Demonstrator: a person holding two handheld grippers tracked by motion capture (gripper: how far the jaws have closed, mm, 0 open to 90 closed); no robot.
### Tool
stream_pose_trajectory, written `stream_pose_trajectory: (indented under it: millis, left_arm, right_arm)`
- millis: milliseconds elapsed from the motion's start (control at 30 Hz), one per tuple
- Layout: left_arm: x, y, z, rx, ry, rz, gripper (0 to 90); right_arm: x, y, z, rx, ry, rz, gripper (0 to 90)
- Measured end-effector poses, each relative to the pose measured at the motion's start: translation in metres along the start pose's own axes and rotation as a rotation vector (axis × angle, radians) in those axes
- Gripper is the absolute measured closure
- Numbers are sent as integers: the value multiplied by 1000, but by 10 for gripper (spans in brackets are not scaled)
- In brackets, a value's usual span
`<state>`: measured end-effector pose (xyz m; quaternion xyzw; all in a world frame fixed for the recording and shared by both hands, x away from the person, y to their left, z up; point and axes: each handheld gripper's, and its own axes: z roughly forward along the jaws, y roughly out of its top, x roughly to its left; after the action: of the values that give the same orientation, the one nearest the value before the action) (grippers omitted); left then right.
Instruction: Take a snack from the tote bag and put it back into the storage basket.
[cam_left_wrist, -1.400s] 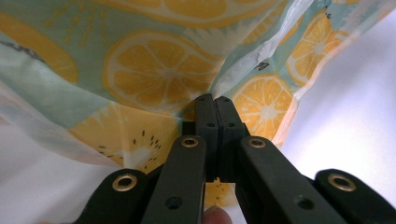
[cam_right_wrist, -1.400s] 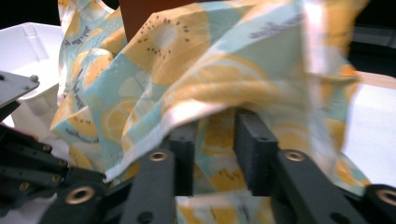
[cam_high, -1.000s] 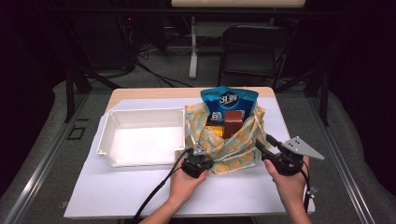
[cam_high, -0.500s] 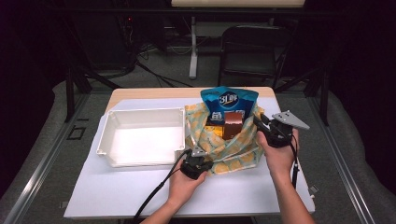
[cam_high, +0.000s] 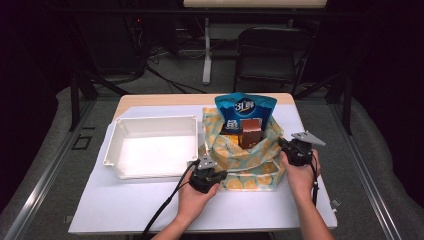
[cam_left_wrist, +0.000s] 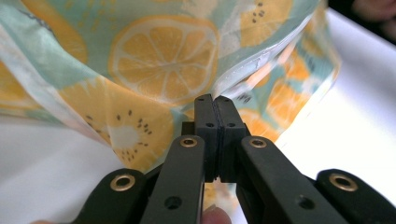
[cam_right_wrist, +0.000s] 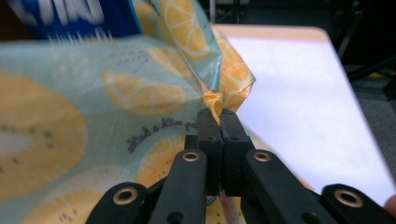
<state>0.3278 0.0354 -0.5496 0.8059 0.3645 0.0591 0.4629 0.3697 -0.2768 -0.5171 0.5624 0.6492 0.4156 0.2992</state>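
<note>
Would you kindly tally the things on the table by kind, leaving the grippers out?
Lemon-print bag: 1
Blue snack pouch: 1
Brown box: 1
White tray: 1
Total: 4

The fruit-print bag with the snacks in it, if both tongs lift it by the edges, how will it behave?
The bag is probably floppy: its thin printed film folds and wrinkles where the left tongs and right tongs pinch it. It may sag in the middle, as the blue packet and brown box stand loosely inside and could tip.
</note>
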Motion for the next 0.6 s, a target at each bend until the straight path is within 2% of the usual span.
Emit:
stream_pose_trajectory:
  millis: [200,367,500,600]
  left_arm:
    - [1,14,-34,-103,-8,5,779]
    - [1,29,-59,-172,-3,12,641]
    - [0,44,-72,-228,57,29,594]
    - [8,57,-73,-249,126,4,510]
  right_arm:
    - [-2,-22,12,30,17,1,898]
    - [-2,-21,9,14,26,-1,896]
    - [-1,-20,3,0,34,-16,893]
    - [-1,-19,1,-14,39,-9,891]
